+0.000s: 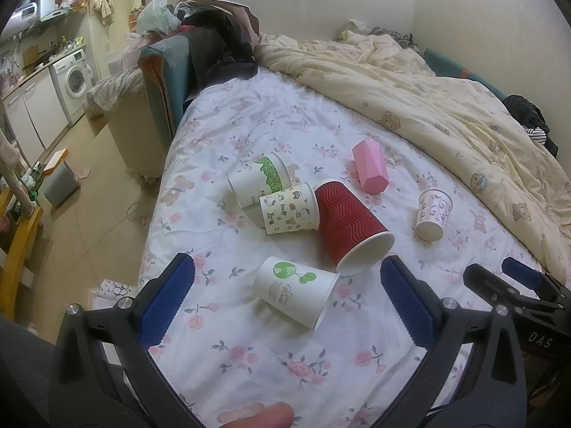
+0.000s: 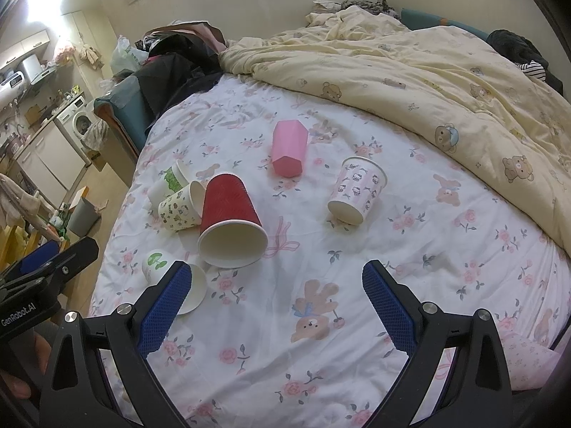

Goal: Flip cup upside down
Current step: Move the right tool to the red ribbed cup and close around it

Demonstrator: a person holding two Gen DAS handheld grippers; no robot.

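Left wrist: white tree cup lies sideways between spread left tool fingers.

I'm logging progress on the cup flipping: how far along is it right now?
Nothing looks done: the red cup, the globe cup, the kitten cup, the pink cup and two more all lie on their sides on the bed. Nothing is in hand; the left tool and right tool are open and empty. Every flip remains.
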